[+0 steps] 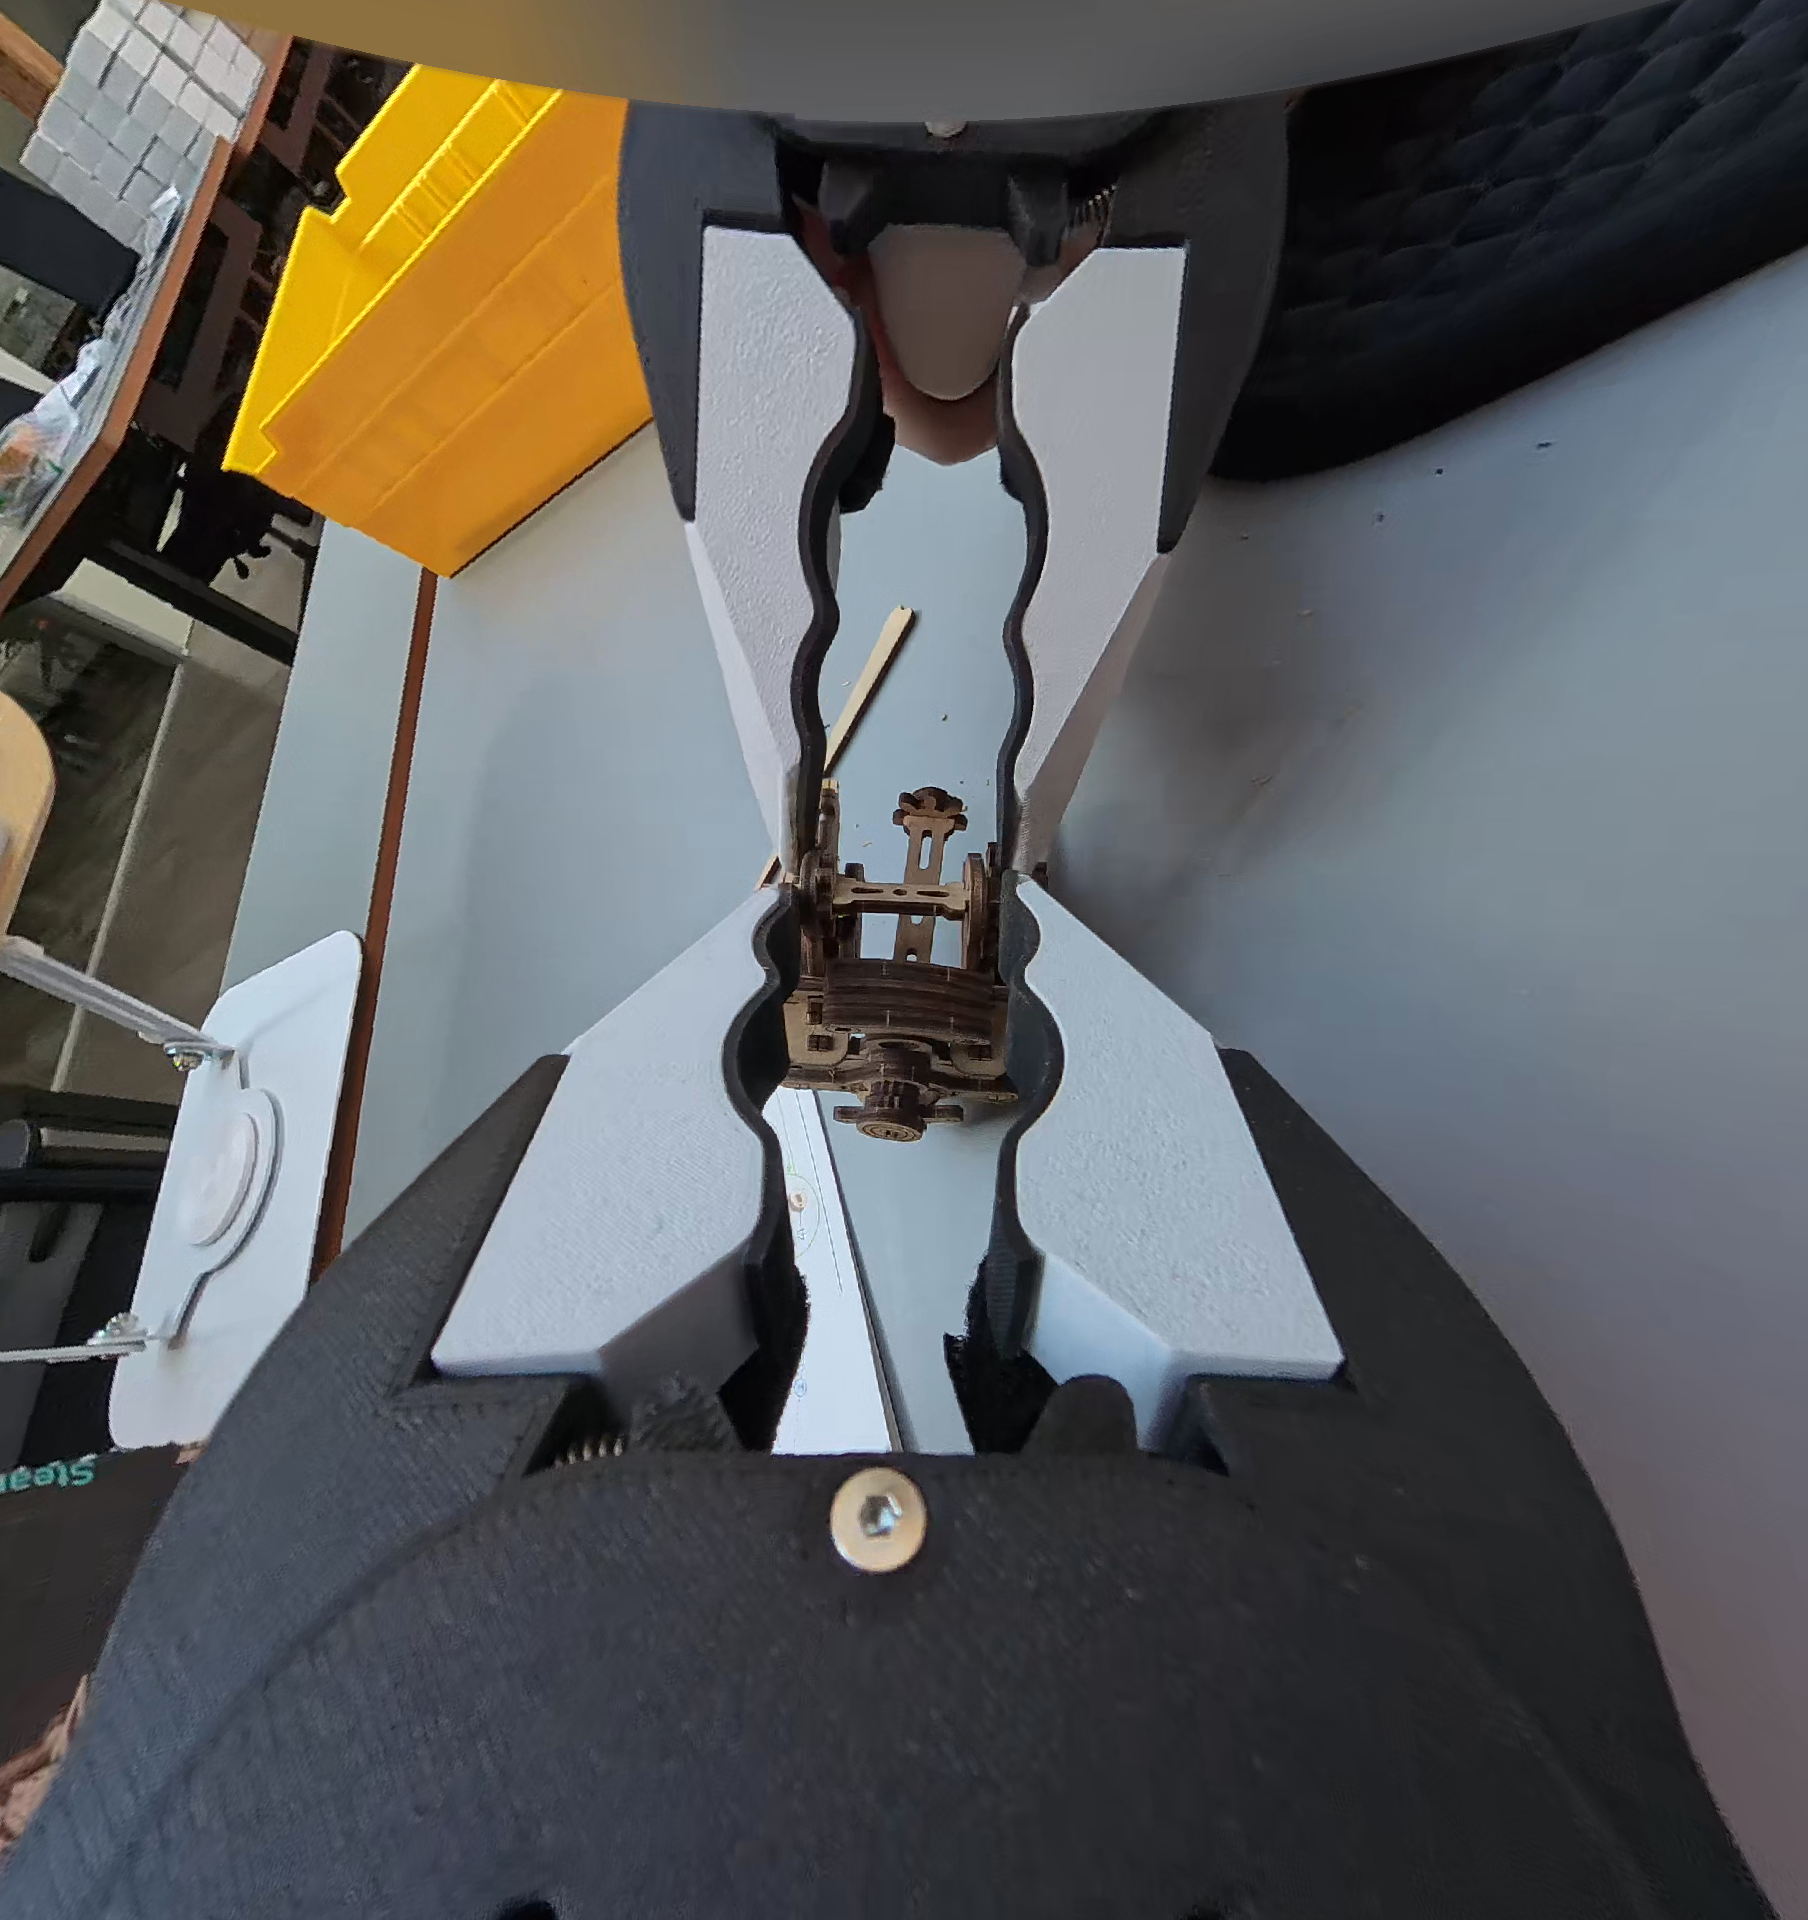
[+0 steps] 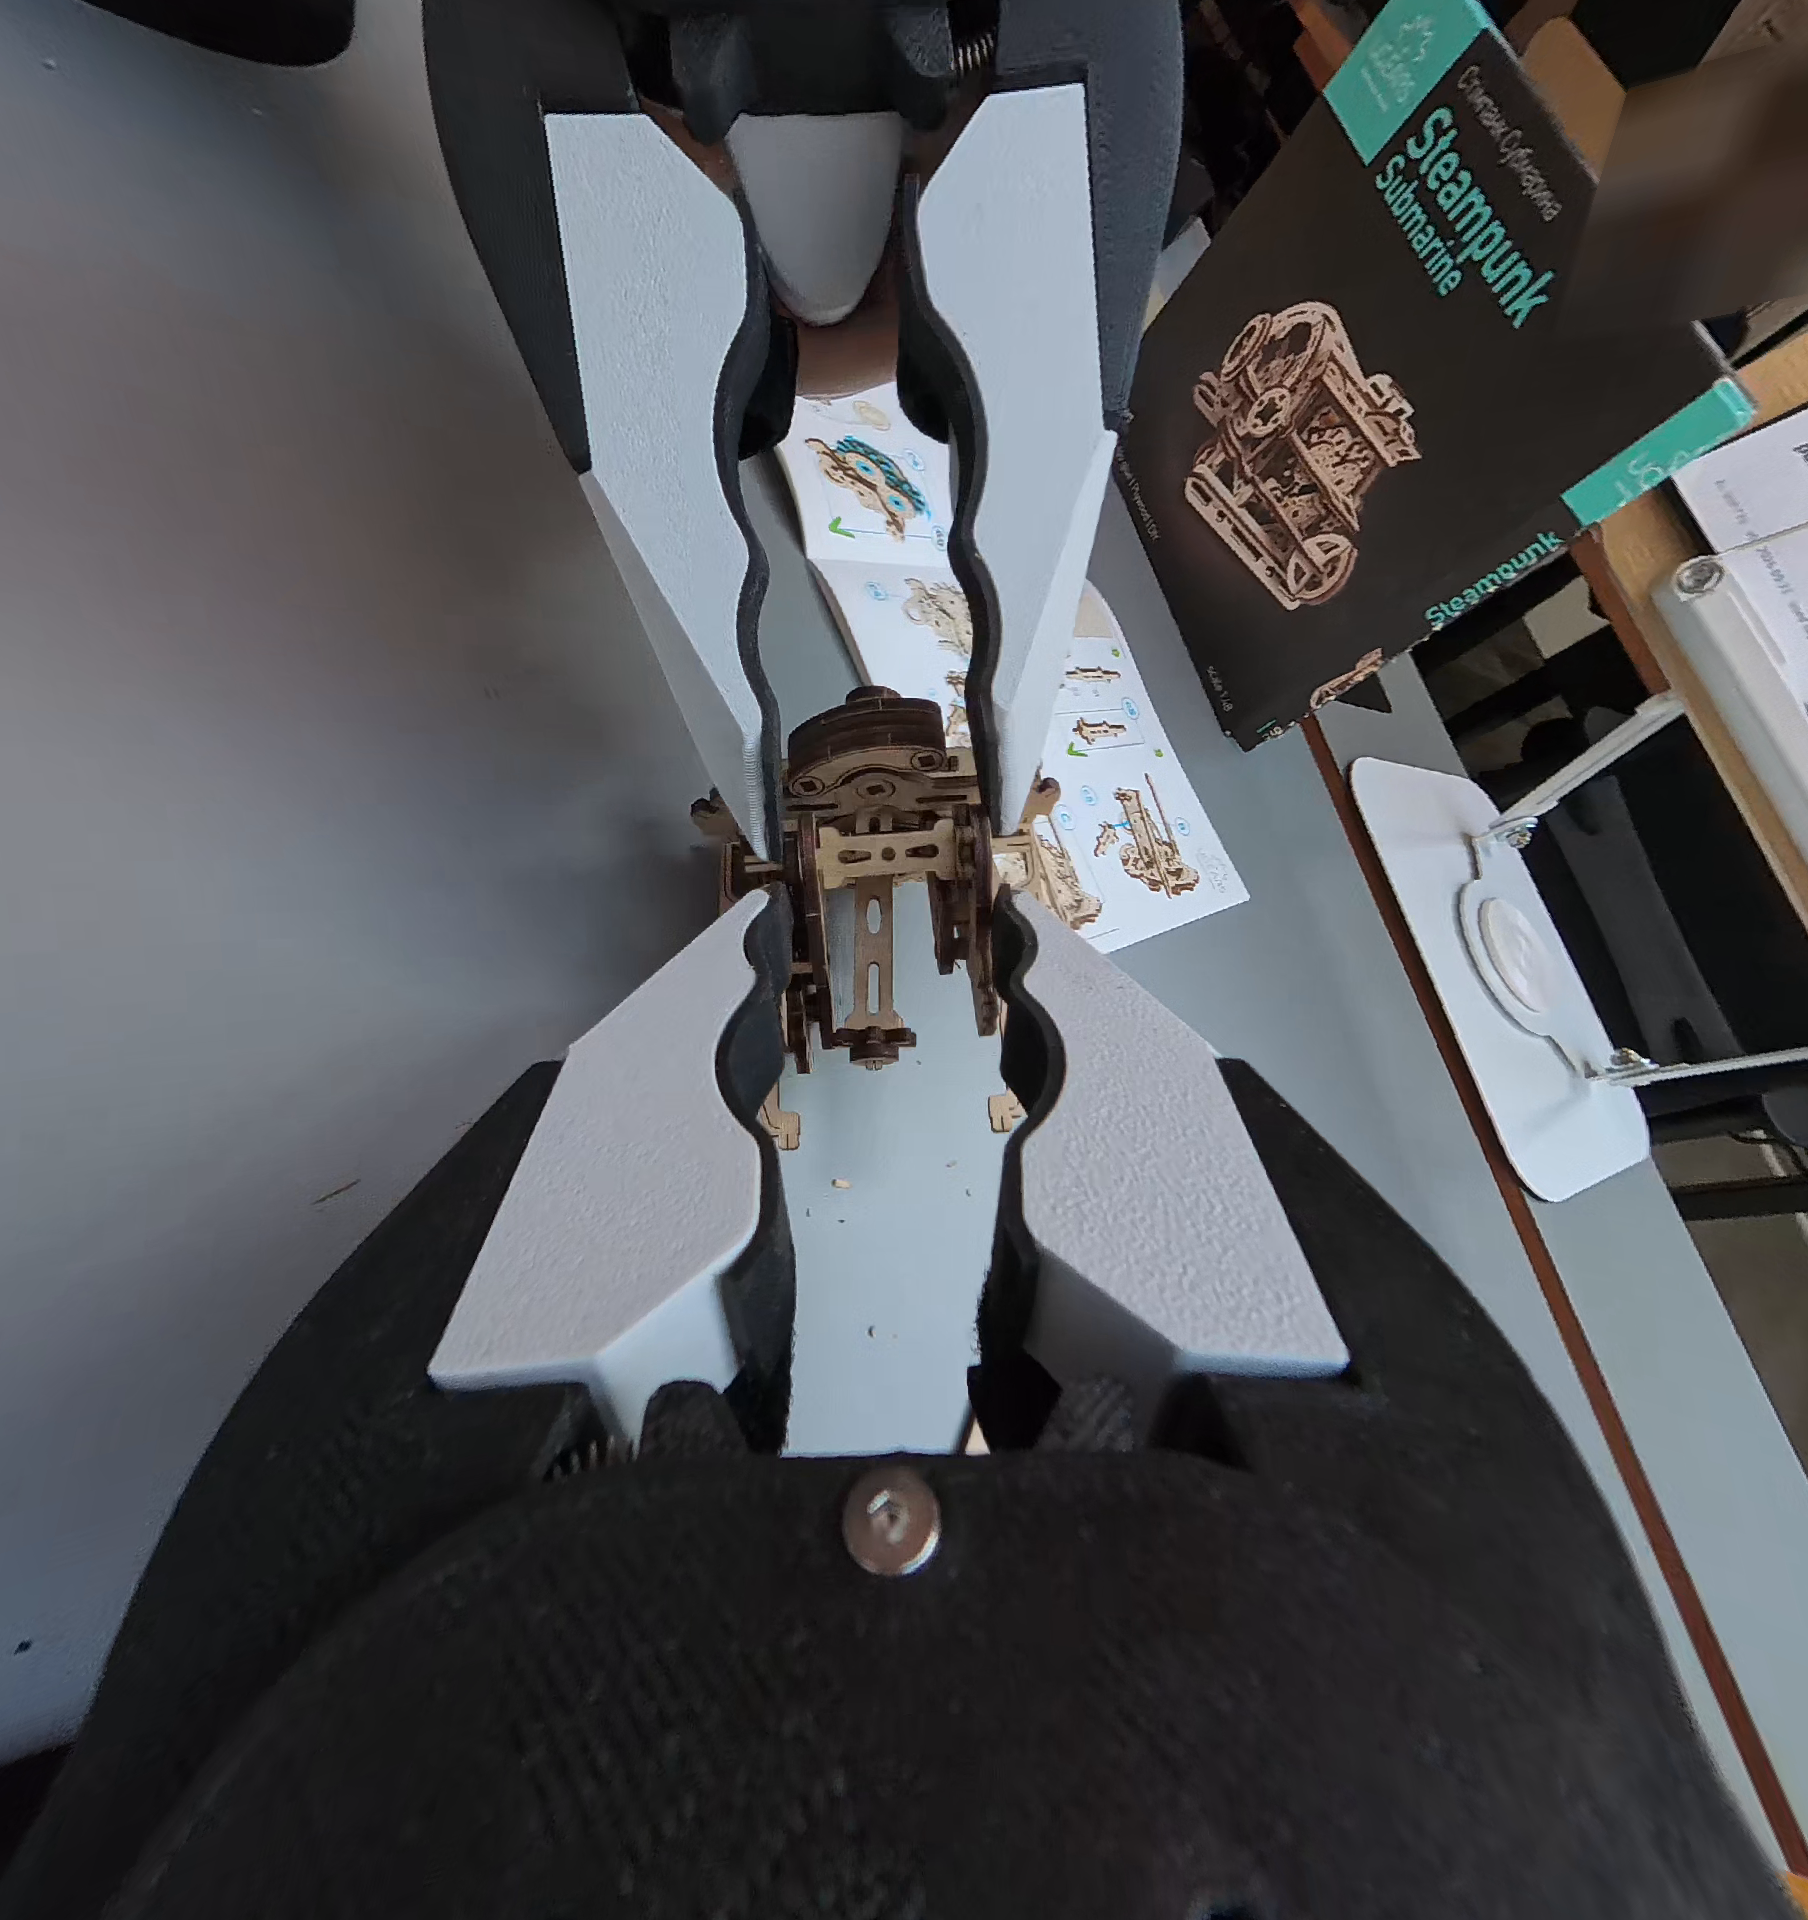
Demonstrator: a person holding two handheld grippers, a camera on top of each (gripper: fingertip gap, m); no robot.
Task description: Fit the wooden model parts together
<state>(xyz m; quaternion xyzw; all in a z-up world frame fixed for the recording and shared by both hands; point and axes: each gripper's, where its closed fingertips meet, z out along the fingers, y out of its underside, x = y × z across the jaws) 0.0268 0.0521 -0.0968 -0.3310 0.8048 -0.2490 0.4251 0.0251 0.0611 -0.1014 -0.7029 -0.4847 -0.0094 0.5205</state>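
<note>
A small wooden model point(image 1: 900, 966) of brown laser-cut parts, with a stacked disc block and a gear, hangs above the grey table point(image 1: 1399, 831). Both grippers clamp it from opposite ends, tips almost meeting. My left gripper point(image 1: 900, 914) is shut on the end with the disc block. My right gripper point(image 1: 905, 821) comes in from the top of that view. In the right wrist view my right gripper point(image 2: 884, 920) is shut on the frame end of the model point(image 2: 879, 883), and the left gripper point(image 2: 884, 821) faces it. More pale wooden parts point(image 2: 1051, 883) show behind the fingers.
A thin wooden stick point(image 1: 869, 675) lies on the table. An instruction sheet point(image 2: 1118, 790) lies beyond the model. A black kit box point(image 2: 1399, 364) stands at right. A white flat stand point(image 2: 1502, 987) is at the table edge. A yellow bin point(image 1: 443, 343) and a dark quilted cushion point(image 1: 1554, 260) lie farther off. Left and right tips are no more than a few centimetres apart.
</note>
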